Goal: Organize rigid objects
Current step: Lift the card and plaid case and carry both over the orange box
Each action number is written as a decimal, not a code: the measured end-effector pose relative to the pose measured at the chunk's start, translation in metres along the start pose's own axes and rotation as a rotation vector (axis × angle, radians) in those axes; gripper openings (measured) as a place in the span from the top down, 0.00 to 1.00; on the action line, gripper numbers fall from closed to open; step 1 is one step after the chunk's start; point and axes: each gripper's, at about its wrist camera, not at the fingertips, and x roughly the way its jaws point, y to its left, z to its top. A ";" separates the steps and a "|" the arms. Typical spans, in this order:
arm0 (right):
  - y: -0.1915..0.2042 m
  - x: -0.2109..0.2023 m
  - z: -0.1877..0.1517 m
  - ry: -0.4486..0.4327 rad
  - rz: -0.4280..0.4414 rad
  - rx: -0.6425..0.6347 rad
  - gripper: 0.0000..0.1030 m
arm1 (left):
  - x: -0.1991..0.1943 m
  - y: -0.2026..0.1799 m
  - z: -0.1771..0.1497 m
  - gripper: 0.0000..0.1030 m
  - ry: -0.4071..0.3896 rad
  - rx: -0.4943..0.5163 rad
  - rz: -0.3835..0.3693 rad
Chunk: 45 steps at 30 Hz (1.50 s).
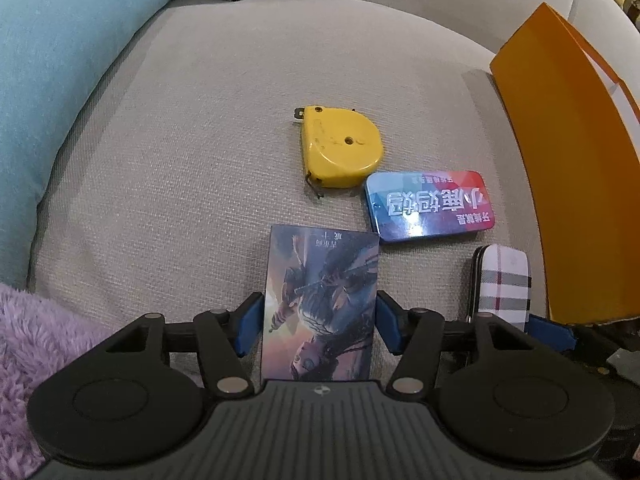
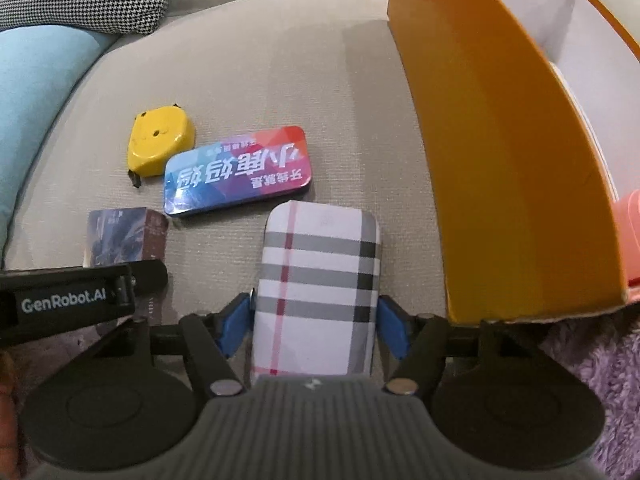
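Blue fingertips [image 1: 251,322] of the left gripper [image 1: 319,322] clamp an illustrated card box [image 1: 320,304]; the right gripper [image 2: 316,326] clamps a plaid case [image 2: 320,280], both lengthwise away, beside an orange box [image 2: 500,184] holding something pink.

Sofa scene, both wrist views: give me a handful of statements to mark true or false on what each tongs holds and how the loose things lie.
1. The left tongs straddle a picture card box. True.
2. The right tongs straddle the yellow tape measure. False: a plaid case sits between them; the tape measure lies loose on the sofa cushion.
3. The blue and red tin lies flat beside the tape measure. True.
4. The orange box stands on the left of the plaid case in the right wrist view. False: it stands on the right.
5. The tin lies inside the orange box. False: it lies on the cushion outside it.
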 end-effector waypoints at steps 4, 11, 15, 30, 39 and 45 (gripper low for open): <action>0.004 -0.010 -0.007 0.006 0.031 -0.022 0.34 | -0.011 0.001 -0.006 0.35 -0.018 -0.001 -0.042; 0.006 -0.053 -0.010 -0.080 0.094 -0.082 0.34 | -0.045 0.005 -0.013 0.35 -0.062 -0.057 -0.108; 0.006 -0.085 -0.006 -0.148 0.131 -0.121 0.34 | -0.069 -0.004 -0.013 0.35 -0.088 -0.070 -0.144; -0.065 -0.171 0.021 -0.296 0.157 -0.169 0.34 | -0.131 -0.099 0.021 0.35 -0.178 0.075 -0.227; -0.137 -0.183 0.047 -0.303 0.069 -0.166 0.34 | -0.126 -0.167 0.050 0.35 -0.172 0.196 -0.337; -0.196 -0.166 0.082 -0.241 0.046 -0.124 0.34 | -0.103 -0.205 0.076 0.35 -0.126 0.214 -0.407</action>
